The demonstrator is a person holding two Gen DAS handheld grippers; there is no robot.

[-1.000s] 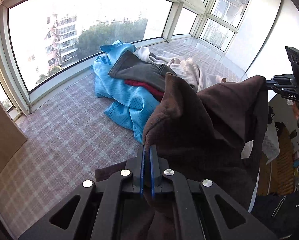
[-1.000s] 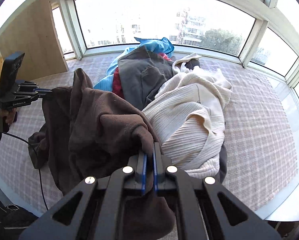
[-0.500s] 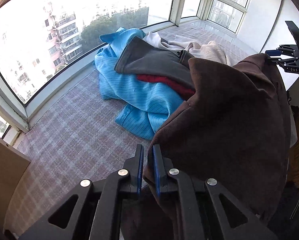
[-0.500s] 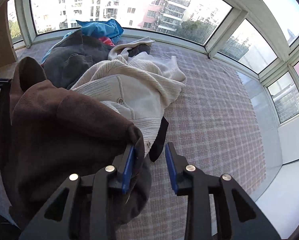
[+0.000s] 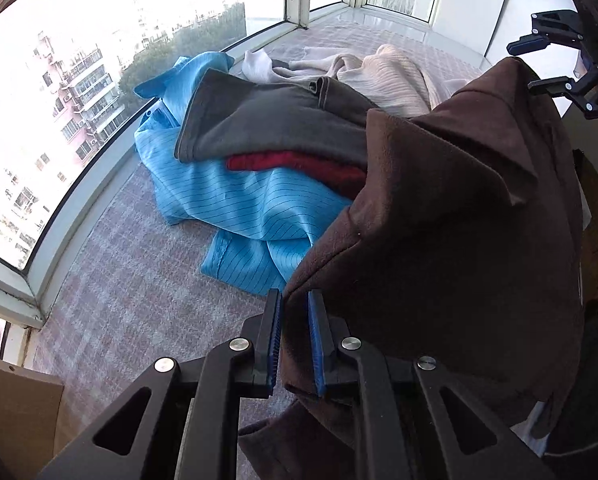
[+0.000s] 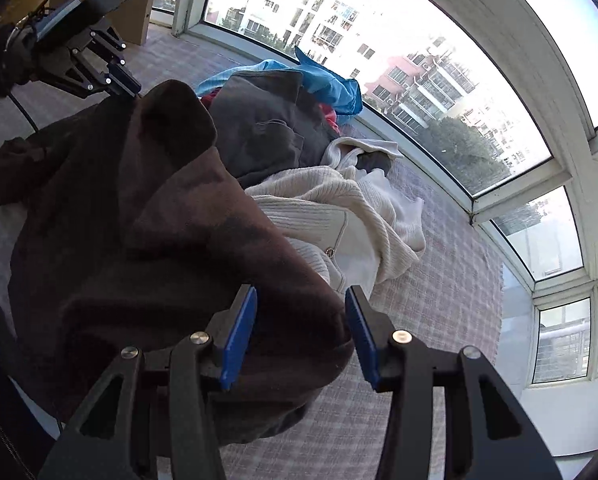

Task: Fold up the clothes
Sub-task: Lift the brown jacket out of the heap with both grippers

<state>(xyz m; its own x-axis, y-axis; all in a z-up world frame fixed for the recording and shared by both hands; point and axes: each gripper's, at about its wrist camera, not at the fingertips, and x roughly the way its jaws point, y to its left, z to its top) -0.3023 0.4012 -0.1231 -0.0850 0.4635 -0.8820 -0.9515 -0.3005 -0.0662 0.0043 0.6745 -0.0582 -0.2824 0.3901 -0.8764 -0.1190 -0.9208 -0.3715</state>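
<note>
A dark brown fleece garment [image 5: 439, 220] lies draped between my two grippers, over the edge of a clothes pile. My left gripper [image 5: 295, 300] has its jaws slightly parted. One brown edge still sits loosely between the blue pads. In the right wrist view the same brown garment [image 6: 159, 220] bulges up between the fingers of my right gripper [image 6: 301, 296], whose jaws are opening wide and do not press it. The right gripper [image 5: 551, 60] also shows above the far corner of the garment, and the left gripper [image 6: 115, 76] at the opposite corner.
The pile holds a blue striped shirt [image 5: 239, 200], a grey garment [image 5: 267, 120], a red one [image 5: 283, 162] and a cream knit [image 6: 339, 208]. All lie on a checked mat [image 5: 139, 280] in a bay window. A wooden panel [image 5: 15, 412] stands at the lower left.
Both grippers went from shut on the brown garment to parted, the right much wider. Both rolled and dipped toward the mat, and the garment settled lower.
</note>
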